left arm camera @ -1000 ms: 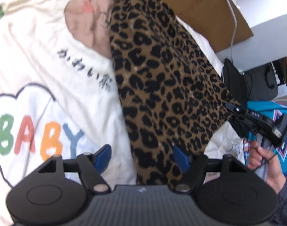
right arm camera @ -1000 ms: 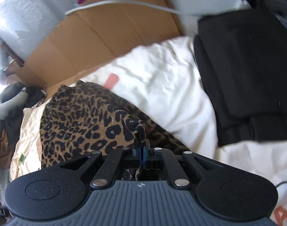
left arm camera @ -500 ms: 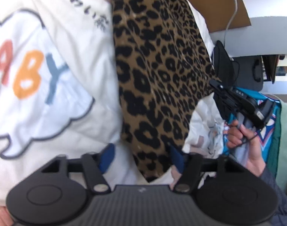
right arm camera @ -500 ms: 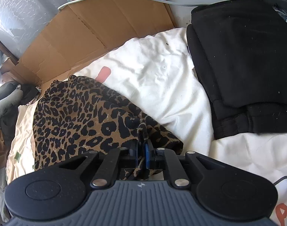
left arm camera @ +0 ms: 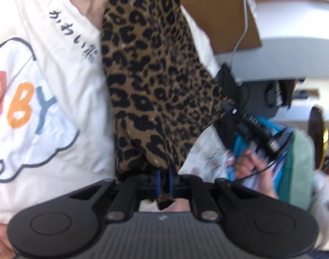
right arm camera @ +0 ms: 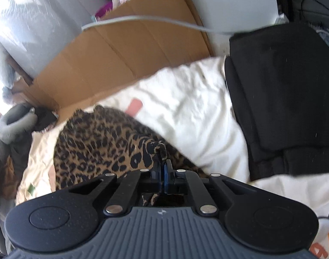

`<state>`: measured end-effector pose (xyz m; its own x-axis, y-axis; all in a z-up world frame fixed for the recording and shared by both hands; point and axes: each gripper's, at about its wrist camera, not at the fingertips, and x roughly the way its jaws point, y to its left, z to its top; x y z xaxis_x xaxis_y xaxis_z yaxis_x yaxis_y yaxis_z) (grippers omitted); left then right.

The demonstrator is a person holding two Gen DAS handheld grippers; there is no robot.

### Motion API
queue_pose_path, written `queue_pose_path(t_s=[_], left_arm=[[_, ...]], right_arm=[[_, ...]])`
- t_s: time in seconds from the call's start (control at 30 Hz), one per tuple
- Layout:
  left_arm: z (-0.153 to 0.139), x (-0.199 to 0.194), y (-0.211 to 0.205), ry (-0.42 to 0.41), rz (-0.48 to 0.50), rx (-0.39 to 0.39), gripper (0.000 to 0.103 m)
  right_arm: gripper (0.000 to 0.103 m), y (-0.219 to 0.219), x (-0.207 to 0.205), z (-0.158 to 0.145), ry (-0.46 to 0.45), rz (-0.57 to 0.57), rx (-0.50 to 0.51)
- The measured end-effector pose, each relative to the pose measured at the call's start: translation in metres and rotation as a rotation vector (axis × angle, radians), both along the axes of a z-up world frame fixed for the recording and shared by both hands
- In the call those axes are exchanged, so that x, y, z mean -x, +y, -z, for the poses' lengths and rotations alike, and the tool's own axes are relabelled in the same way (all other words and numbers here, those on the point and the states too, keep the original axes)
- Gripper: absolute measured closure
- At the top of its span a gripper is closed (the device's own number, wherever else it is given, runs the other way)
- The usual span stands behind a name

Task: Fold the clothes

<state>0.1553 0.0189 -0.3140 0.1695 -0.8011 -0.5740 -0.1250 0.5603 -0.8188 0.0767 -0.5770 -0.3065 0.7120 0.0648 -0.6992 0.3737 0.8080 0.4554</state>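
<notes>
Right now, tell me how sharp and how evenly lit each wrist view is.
Left wrist view: motion-blurred throughout, leopard-print garment smeared, white bedding bright but readable, fisheye bending the edges. Right wrist view: softer blur, cardboard legible, black folded clothes nearly featureless, upper-left corner washed out by glare.

Home bedroom: white printed bedding (left arm camera: 46,69) spread out, folded black clothes (right arm camera: 289,99) piled on it, cardboard box (right arm camera: 125,58) against wall, neck pillow (right arm camera: 15,125) bedside.
</notes>
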Motion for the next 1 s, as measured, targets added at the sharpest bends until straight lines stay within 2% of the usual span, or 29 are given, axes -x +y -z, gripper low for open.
queue_pose_path(t_s=[0.07, 0.1, 0.33, 0.67, 0.8, 1.0], left_arm=[[0.002, -0.001, -0.001, -0.004, -0.009, 0.035, 0.095], [0.005, 0.0, -0.004, -0.003, 0.0, 0.026, 0.095], [0.036, 0.011, -0.016, 0.059, 0.056, -0.114, 0.096], [0.027, 0.027, 0.009, 0.047, 0.036, -0.16, 0.095], [0.032, 0.013, -0.015, 0.04, 0.06, -0.183, 0.095], [0.036, 0.01, -0.021, 0.037, 0.08, -0.2, 0.094]], right_arm=[[0.102, -0.003, -0.002, -0.002, -0.002, 0.007, 0.003], [0.102, -0.005, -0.003, 0.0, 0.002, 0.008, 0.007], [0.102, -0.009, 0.002, 0.029, 0.082, 0.015, -0.011], [0.103, -0.004, 0.017, 0.038, 0.094, 0.039, -0.061], [0.103, -0.005, 0.023, 0.043, 0.114, 0.057, -0.055], [0.101, -0.012, 0.03, 0.048, 0.115, 0.073, -0.052]])
